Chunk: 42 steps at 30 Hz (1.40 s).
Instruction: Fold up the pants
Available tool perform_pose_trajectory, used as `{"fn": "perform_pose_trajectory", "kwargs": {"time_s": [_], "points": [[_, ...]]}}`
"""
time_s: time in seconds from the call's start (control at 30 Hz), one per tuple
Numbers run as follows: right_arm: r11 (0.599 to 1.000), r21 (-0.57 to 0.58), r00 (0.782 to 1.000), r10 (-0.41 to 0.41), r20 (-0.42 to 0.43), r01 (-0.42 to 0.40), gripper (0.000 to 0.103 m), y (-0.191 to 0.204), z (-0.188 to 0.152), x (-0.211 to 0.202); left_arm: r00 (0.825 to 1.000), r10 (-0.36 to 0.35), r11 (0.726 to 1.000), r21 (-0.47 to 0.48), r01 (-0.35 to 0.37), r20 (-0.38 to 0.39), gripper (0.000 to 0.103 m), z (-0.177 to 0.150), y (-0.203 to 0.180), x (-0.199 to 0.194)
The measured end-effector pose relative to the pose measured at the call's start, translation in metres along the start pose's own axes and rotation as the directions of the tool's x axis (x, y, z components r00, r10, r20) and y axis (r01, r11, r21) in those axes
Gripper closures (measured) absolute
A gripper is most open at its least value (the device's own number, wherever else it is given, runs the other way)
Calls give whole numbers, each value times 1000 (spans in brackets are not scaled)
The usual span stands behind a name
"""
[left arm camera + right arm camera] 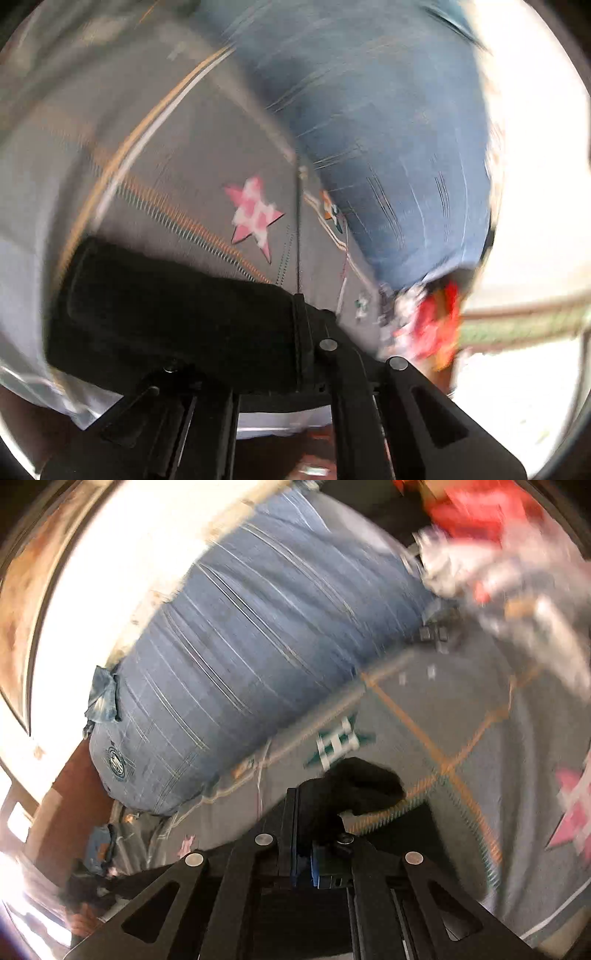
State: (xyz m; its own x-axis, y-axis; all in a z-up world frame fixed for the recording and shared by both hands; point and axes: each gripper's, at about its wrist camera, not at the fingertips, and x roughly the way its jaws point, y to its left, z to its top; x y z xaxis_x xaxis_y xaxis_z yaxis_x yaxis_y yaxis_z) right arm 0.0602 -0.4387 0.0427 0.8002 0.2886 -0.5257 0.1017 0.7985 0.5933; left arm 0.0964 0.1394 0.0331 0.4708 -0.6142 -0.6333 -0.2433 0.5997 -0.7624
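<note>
The pants are black cloth. In the left wrist view a broad band of the black pants [170, 314] stretches leftward from my left gripper [303, 332], whose jaws are closed on the cloth edge. In the right wrist view my right gripper [317, 812] is shut on a bunched black corner of the pants [362, 782], held above a grey bedspread [461, 701]. Both views are motion-blurred. The rest of the pants is out of view.
The grey bedspread [177, 184] has pink stars [255, 214] and orange stitched lines. A large blue striped bolster pillow [388, 140] lies along its edge, also in the right wrist view [251, 657]. Red and white clutter [487, 528] sits beyond the pillow's end.
</note>
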Motion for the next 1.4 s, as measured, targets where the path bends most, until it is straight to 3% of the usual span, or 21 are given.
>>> {"fn": "perform_pose_trajectory", "kwargs": {"time_s": [0.07,0.13,0.2,0.27,0.33,0.5,0.6,0.67,0.7,0.87,0.97,1.0,1.03,1.07,1.1,1.2,1.3,1.4], "points": [[1000,20,1000,-8,-30,9,99,-10,-9,-3,999,50,997,57,-49,-18,98,-17,1,0],[998,36,994,-51,-94,55,99,-25,-30,2,994,90,995,43,-87,-67,98,-37,27,11],[993,53,982,-92,-164,102,99,-41,-52,10,979,149,988,-24,-153,-139,98,-54,67,33],[987,95,976,-106,-192,126,99,-57,-67,14,975,126,981,-124,-150,-185,98,-62,100,45],[986,126,979,-88,-182,112,99,-61,-67,11,983,70,978,-181,-102,-172,98,-62,108,40],[997,40,991,-67,-117,72,99,-37,-54,-4,989,124,991,-41,-128,-86,98,-63,77,19],[989,42,976,-134,-172,143,98,-47,-61,9,976,184,981,-44,-190,-113,96,-67,89,39],[982,69,962,-159,-222,178,97,-59,-70,19,983,145,985,-80,-154,-115,96,-69,102,39],[982,97,971,-138,-197,159,97,-62,-73,13,984,133,987,-77,-143,-115,96,-69,103,36],[973,116,965,-176,-194,200,81,-65,-69,-10,980,167,984,83,-159,-109,82,-77,97,0],[960,98,959,-249,-134,263,73,-65,-63,-32,988,151,978,151,-144,-38,75,-78,94,-34],[956,87,956,-269,-113,280,72,-62,-59,-36,990,143,978,156,-141,-3,71,-74,92,-45],[956,80,957,-274,-99,282,71,-59,-55,-38,989,144,977,155,-148,40,56,-68,91,-54],[959,77,960,-267,-85,273,70,-55,-50,-38,986,152,976,147,-161,69,40,-61,91,-58],[962,77,963,-257,-77,263,67,-52,-45,-38,983,159,976,134,-171,96,35,-52,92,-61],[980,67,980,-181,-80,187,62,-25,-38,-22,981,182,977,101,-188,66,34,-26,100,-42],[997,32,987,-60,-148,66,60,16,-42,11,980,200,978,65,-200,9,34,-9,110,-17],[992,-94,959,52,-279,-81,57,83,-62,62,983,182,983,45,-181,-34,34,-4,110,3]]}}
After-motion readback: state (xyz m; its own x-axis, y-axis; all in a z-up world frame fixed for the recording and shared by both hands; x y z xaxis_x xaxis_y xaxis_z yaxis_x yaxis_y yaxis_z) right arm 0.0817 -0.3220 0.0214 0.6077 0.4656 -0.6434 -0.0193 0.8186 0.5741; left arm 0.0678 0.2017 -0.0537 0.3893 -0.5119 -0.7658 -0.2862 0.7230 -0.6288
